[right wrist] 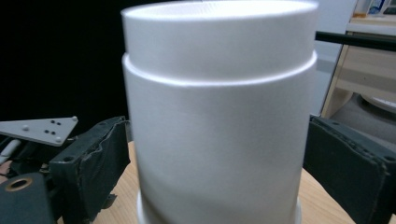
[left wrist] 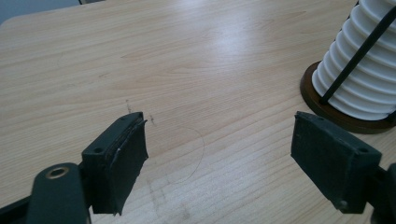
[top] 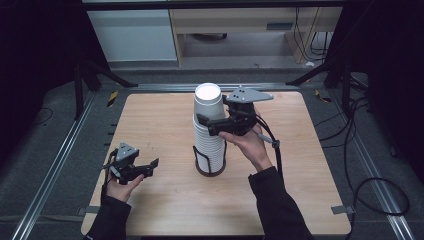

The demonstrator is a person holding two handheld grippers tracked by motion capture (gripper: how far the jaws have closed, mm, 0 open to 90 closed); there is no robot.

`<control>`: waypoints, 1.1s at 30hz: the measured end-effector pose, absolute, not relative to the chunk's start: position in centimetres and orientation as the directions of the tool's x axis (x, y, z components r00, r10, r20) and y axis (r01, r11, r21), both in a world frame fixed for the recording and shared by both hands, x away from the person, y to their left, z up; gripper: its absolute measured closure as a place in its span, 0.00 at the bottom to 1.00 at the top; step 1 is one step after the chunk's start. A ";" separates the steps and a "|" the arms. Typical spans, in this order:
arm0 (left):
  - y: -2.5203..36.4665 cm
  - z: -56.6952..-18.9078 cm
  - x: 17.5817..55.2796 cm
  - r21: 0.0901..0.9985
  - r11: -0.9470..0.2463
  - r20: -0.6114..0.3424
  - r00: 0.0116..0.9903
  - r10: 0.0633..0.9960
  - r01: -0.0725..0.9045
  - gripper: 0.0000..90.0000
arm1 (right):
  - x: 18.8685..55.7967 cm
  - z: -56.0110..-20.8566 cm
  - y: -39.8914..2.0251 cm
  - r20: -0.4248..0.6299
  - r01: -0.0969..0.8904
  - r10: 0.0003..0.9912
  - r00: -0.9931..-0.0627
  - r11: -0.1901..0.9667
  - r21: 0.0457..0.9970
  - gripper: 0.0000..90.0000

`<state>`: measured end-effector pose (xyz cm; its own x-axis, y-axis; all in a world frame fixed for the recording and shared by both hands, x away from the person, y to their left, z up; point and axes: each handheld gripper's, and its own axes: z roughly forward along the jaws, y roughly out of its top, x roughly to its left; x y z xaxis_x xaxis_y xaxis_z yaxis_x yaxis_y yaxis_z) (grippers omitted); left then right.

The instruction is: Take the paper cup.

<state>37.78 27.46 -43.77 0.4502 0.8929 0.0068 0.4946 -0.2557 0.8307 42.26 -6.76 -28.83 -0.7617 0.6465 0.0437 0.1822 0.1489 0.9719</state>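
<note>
Overhead, my right tongs (top: 214,121) straddle top cup (top: 207,101) of stack in wire holder (top: 209,167) mid-worktop (top: 165,125); close view shows pads (right wrist: 88,163) apart from wall. Left tongs (top: 145,168) spread, empty.

A lab: wooden table (top: 165,210) framed by metal rails (top: 55,165) and cables (top: 365,190).
</note>
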 end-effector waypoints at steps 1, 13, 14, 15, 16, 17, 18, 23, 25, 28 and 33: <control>27.4 -43.8 37.8 0.829 -0.256 0.002 0.455 0.890 0.497 0.19 | 42.4 -29.0 -6.7 0.047 0.188 0.648 -0.760 0.150 0.971 0.09; 27.2 -43.9 37.8 0.824 -0.267 0.004 0.465 0.885 0.500 0.18 | 43.5 -30.3 -5.3 0.053 0.220 0.651 -0.757 0.178 0.959 0.10; 27.3 -43.9 37.8 0.824 -0.268 0.006 0.465 0.885 0.500 0.18 | 43.5 -30.3 -5.3 0.053 0.220 0.651 -0.757 0.178 0.959 0.10; 27.3 -43.9 37.8 0.824 -0.266 0.005 0.463 0.886 0.500 0.19 | 43.5 -30.3 -5.4 0.055 0.220 0.649 -0.759 0.176 0.959 0.11; 27.3 -43.9 37.8 0.824 -0.267 0.005 0.463 0.886 0.501 0.19 | 43.5 -30.3 -5.4 0.056 0.221 0.647 -0.760 0.176 0.959 0.11; 27.3 -43.9 37.8 0.824 -0.267 0.006 0.463 0.886 0.500 0.19 | 43.5 -30.2 -5.4 0.057 0.223 0.645 -0.762 0.177 0.959 0.12; 27.3 -43.9 37.8 0.823 -0.267 0.007 0.462 0.887 0.501 0.19 | 43.5 -30.2 -5.4 0.056 0.221 0.643 -0.764 0.179 0.959 0.13; 27.2 -43.9 37.8 0.822 -0.269 0.009 0.461 0.887 0.502 0.19 | 43.4 -30.2 -5.4 0.041 0.210 0.644 -0.764 0.188 0.959 0.13; 27.3 -43.9 37.8 0.823 -0.266 0.007 0.459 0.888 0.502 0.19 | 43.4 -30.2 -5.4 0.041 0.209 0.644 -0.764 0.187 0.960 0.13; 27.4 -43.9 37.9 0.823 -0.263 0.004 0.457 0.889 0.503 0.19 | 43.4 -30.1 -5.4 0.037 0.212 0.646 -0.763 0.195 0.958 0.14; 27.4 -43.9 37.9 0.822 -0.260 0.001 0.456 0.890 0.506 0.19 | 43.4 -29.9 -5.3 0.030 0.216 0.648 -0.761 0.210 0.954 0.14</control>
<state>37.87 27.38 -43.88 0.4559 0.8900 0.0011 0.5061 -0.2603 0.8222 43.39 -5.30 -29.91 -0.7611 0.6480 0.0300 0.2161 0.2096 0.9536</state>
